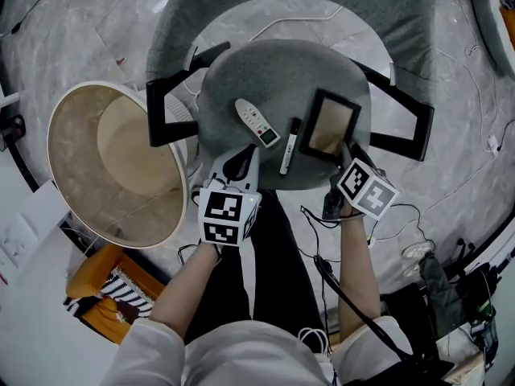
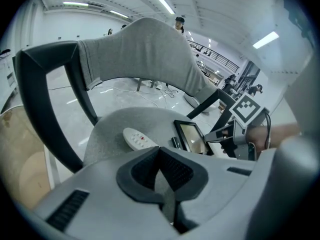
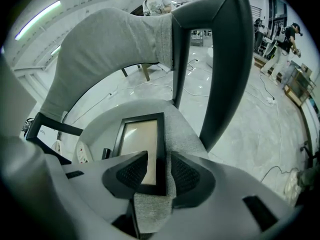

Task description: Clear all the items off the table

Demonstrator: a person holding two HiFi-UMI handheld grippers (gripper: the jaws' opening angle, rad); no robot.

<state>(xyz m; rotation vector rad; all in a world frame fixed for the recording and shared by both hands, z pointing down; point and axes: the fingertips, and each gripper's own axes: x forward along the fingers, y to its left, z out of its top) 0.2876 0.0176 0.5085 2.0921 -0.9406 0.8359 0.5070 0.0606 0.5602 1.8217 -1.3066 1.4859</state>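
Note:
Three items lie on the grey chair seat (image 1: 273,71): a white remote (image 1: 256,122), a black marker pen (image 1: 288,145) and a black picture frame (image 1: 332,125). My right gripper (image 1: 344,155) is at the frame's near right corner. In the right gripper view the frame's (image 3: 142,144) right edge lies between the jaws of that gripper (image 3: 159,171), which are opening, and the pads stand off it. My left gripper (image 1: 237,163) hovers at the seat's front edge, short of the remote (image 2: 140,138); it (image 2: 160,156) is shut and empty.
Black armrests (image 1: 165,111) (image 1: 402,119) flank the seat, and the grey backrest (image 3: 125,34) rises behind it. A large round beige tub (image 1: 113,163) stands on the floor to the left, with an orange bag (image 1: 105,284) beside it. Cables trail over the floor at the right.

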